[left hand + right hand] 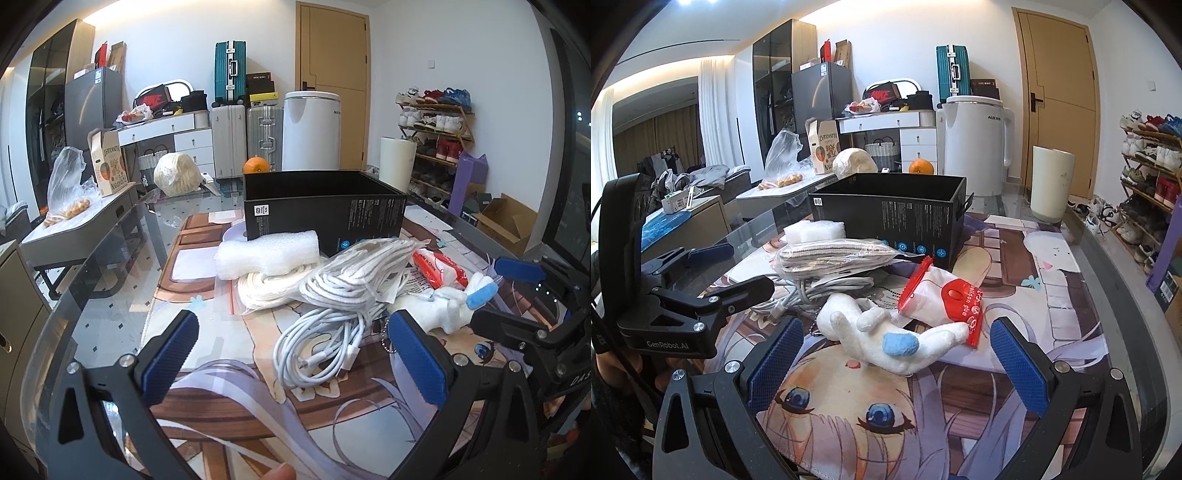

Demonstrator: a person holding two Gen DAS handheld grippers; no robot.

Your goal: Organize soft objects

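From the left wrist, the left gripper (295,354) is spread wide and holds nothing, hovering over a loose coil of white cable (317,350) in front of the open black cardboard box (325,210). A bagged bundle of white cord (354,273) and a white foam roll (267,254) lie nearer that box.

From the right wrist, the right gripper (897,354) is likewise wide and empty, framing a white plush toy with a blue ear (882,336) before the box, beside a red-and-white packet (945,302). Everything appears still outside the box, so sorting seems barely begun.
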